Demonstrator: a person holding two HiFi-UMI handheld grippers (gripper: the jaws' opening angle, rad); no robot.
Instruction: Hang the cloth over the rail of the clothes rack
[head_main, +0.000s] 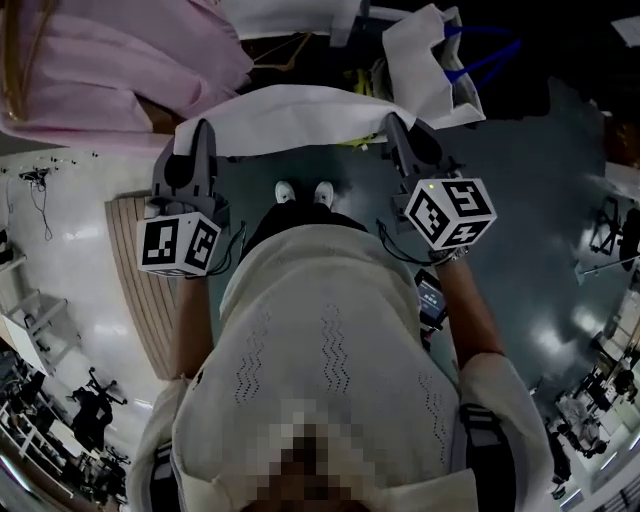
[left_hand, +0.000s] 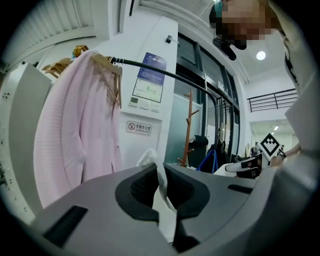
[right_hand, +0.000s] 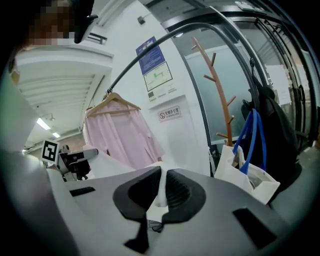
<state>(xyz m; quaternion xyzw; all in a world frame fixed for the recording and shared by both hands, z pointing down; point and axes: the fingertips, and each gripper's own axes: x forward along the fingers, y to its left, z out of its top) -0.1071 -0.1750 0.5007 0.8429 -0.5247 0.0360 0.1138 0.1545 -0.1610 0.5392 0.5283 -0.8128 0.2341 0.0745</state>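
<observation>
In the head view we hold one white cloth (head_main: 300, 118) stretched between our two grippers, left gripper (head_main: 199, 135) and right gripper (head_main: 402, 135). In the left gripper view, the jaws clench one cloth edge, and one pink shirt (left_hand: 80, 130) hangs on the rail (left_hand: 165, 74) at far left. In the right gripper view, the jaws pinch the cloth's other edge, and one tote bag (right_hand: 245, 175) sits to the right.

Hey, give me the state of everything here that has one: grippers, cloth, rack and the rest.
Left gripper: shut on the white cloth.
Right gripper: shut on the white cloth too.
White cloth: stretched between both grippers, not yet over the rail.
Rail: carries a pink garment on a hanger.
Tote bag: standing upright.
</observation>
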